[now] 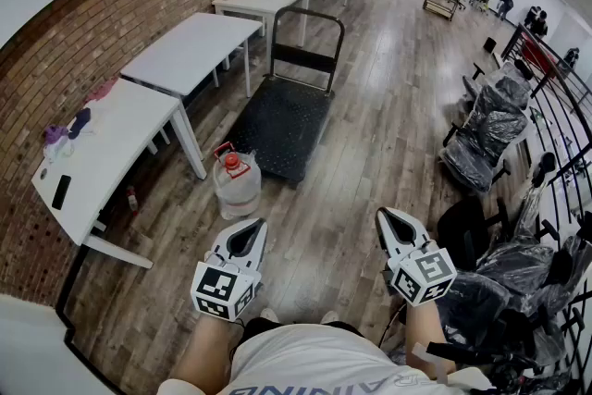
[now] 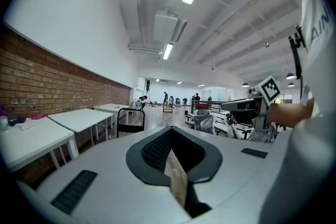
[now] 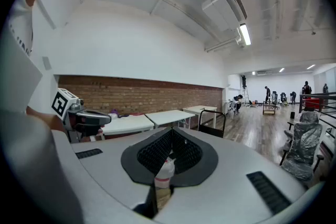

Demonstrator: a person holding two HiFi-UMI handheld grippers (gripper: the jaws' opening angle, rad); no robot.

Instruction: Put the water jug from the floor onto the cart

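Observation:
The clear water jug [image 1: 237, 183] with a red cap stands upright on the wood floor, by the near left corner of the black platform cart [image 1: 282, 120]. The cart's handle is at its far end. My left gripper [image 1: 258, 223] hangs a little nearer than the jug, shut and holding nothing. My right gripper [image 1: 382, 214] is level with it further right, also shut and holding nothing. In the right gripper view the jug [image 3: 164, 170] shows low through the slit under the closed jaws. The left gripper view shows the cart [image 2: 130, 120] ahead to the left.
White tables [image 1: 190, 51] line the brick wall on the left; a small bottle [image 1: 132, 199] lies under the nearest one. Plastic-wrapped chairs [image 1: 488, 125] and a railing [image 1: 555, 106] fill the right side. People stand at the room's far end.

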